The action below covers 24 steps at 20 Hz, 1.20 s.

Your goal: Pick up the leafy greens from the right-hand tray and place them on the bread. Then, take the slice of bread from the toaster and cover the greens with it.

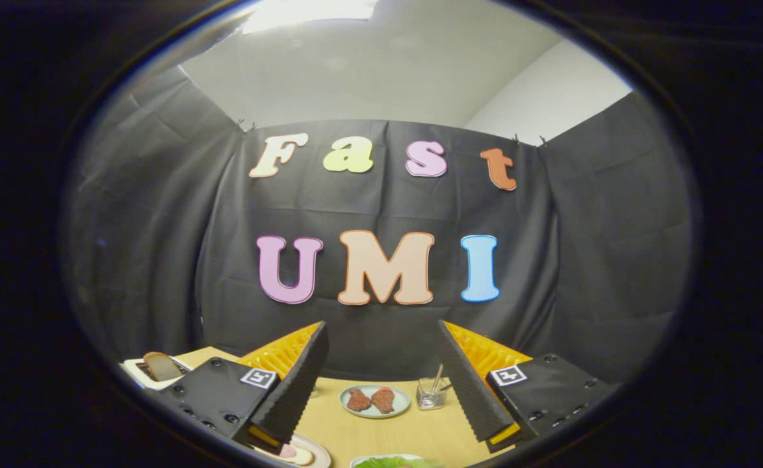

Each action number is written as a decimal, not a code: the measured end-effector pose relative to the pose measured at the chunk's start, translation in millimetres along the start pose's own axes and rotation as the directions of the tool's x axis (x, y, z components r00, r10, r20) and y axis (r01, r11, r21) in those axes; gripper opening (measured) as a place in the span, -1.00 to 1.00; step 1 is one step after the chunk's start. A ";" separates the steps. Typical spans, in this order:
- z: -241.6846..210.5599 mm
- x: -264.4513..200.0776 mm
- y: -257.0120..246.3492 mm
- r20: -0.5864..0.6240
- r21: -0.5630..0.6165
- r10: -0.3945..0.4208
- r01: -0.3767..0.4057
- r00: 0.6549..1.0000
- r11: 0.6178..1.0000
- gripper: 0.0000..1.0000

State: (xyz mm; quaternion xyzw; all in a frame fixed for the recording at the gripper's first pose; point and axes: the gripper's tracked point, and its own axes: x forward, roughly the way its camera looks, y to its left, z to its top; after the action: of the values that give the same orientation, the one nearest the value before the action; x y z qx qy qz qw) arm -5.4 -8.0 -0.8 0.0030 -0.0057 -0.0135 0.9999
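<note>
Claw [381, 390]: fingers spread wide, empty, high above surface [336, 422]
Greens [391, 463]: near, between fingers, on right tray
Toaster [154, 372]: far left, bread slice [158, 364] upright in slot, ready for lifting

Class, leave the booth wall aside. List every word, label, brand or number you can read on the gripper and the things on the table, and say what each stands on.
Readable text: none.
Square markers on the open gripper: black-and-white patterns, no letters or numbers.
Toaster, plate beyond the fingers, glass cup: no label visible.
</note>
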 end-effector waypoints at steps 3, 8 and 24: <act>-8.7 -1.8 -5.8 -0.020 -0.008 0.006 -0.006 1.000 1.000 1.00; -29.3 2.4 -19.8 -0.052 -0.075 0.052 -0.055 0.997 0.996 1.00; -158.0 17.1 -14.9 -0.418 -0.179 0.396 -0.502 0.817 0.846 1.00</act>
State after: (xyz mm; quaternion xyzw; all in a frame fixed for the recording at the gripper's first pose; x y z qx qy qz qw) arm 13.1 -22.5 -158.6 -0.1380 0.1815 0.2252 0.9472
